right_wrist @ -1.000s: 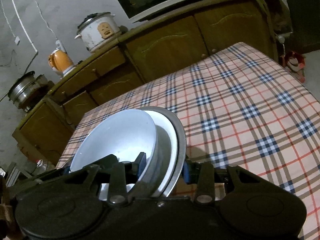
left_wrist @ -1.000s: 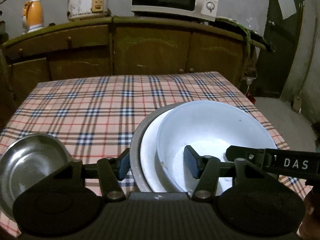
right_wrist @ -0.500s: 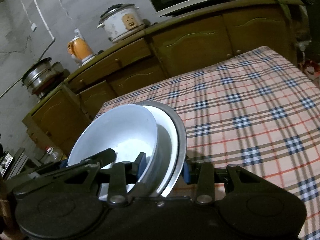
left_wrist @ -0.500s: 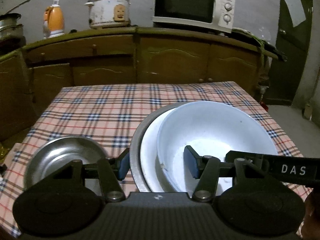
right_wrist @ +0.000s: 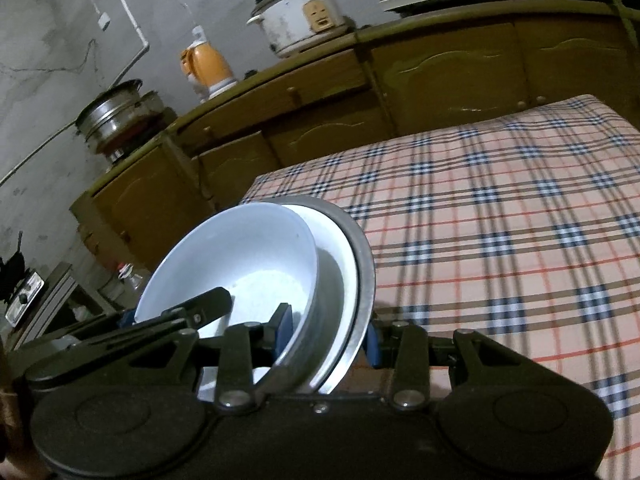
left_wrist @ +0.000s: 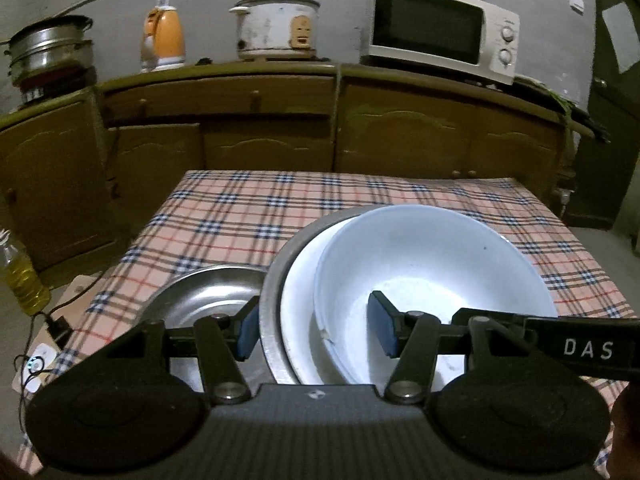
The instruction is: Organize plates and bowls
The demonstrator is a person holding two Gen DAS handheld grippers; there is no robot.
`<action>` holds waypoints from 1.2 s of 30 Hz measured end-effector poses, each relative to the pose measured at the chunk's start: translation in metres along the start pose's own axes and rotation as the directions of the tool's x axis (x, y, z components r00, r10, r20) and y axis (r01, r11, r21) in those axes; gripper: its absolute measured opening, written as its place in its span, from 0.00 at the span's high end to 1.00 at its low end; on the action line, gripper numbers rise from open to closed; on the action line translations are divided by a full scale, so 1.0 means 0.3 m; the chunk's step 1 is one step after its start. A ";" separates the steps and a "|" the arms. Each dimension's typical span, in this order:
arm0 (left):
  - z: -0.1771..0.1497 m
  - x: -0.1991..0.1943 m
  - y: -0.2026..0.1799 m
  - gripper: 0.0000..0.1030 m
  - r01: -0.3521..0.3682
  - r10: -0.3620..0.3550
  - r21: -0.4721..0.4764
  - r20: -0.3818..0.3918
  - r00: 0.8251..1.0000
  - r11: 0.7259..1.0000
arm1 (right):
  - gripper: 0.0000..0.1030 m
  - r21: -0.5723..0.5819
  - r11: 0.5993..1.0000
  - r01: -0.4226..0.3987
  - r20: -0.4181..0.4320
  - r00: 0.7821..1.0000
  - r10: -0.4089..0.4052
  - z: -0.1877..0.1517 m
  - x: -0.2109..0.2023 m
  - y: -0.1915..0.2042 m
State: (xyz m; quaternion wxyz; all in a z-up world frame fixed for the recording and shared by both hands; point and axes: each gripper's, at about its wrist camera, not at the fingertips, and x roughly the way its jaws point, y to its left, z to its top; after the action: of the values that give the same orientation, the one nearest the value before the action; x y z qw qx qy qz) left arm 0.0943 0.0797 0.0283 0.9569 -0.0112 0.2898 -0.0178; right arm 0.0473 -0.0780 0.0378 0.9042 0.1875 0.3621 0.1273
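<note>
Two grippers, left gripper (left_wrist: 314, 330) and right gripper (right_wrist: 328, 334), each clamped the rim of a nested stack (left_wrist: 304, 280), white bowl (left_wrist: 432, 264) uppermost, held above the plaid table (left_wrist: 248, 216); one steel plate (left_wrist: 208, 296) remained unstacked.

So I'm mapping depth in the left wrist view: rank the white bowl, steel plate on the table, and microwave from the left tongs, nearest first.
1. White bowl, between the left tongs.
2. Steel plate, left, on the cloth.
3. Microwave, far right on the cabinet.
</note>
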 end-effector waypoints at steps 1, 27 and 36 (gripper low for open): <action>-0.002 0.000 0.017 0.45 -0.006 0.006 -0.004 -0.001 1.000 1.000 | 0.55 -0.001 1.000 -0.005 -0.003 1.000 0.005 -0.002 0.013 0.012; -0.043 0.164 0.327 0.45 -0.069 0.065 -0.057 -0.070 0.995 0.996 | 0.55 -0.013 0.999 -0.041 -0.120 0.992 0.039 -0.015 0.410 0.208; -0.071 0.239 0.372 0.45 -0.065 0.058 -0.065 -0.109 0.992 0.996 | 0.55 -0.007 0.999 -0.033 -0.161 0.986 0.031 -0.032 0.519 0.198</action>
State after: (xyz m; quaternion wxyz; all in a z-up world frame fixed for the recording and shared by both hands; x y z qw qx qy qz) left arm 0.1453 0.1881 -0.0327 0.9390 -0.0343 0.3414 0.0211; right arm 0.1448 0.0347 -0.0376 0.8707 0.1782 0.4301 0.1583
